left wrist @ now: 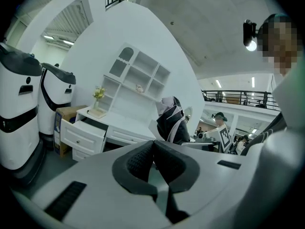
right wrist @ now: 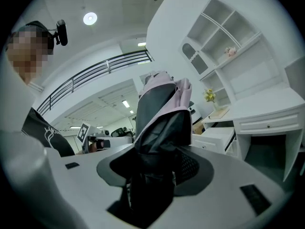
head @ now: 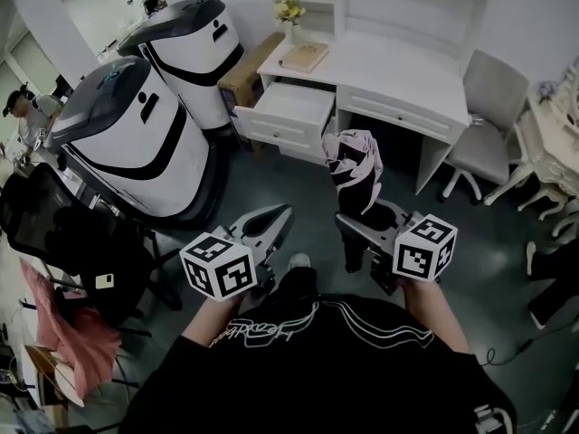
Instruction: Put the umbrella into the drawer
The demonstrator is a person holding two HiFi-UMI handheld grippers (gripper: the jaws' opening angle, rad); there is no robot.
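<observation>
A folded black and pink umbrella [head: 355,170] stands upright between the jaws of my right gripper [head: 364,226], which is shut on its lower end. In the right gripper view the umbrella [right wrist: 159,123] fills the gap between the pads. My left gripper [head: 277,215] is beside it on the left, shut and holding nothing; its dark pads [left wrist: 143,159] meet in the left gripper view. The open white drawer [head: 288,111] juts out from the desk's left side, ahead of both grippers and some way off. The same drawer [left wrist: 88,128] also shows in the left gripper view.
A white desk [head: 389,70] with shelves carries a book [head: 303,57] and a flower vase [head: 289,9]. A cardboard box [head: 249,70] and two big white and black machines [head: 136,143] stand to its left. A white chair [head: 488,125] is on the right, a black office chair [head: 54,224] near left.
</observation>
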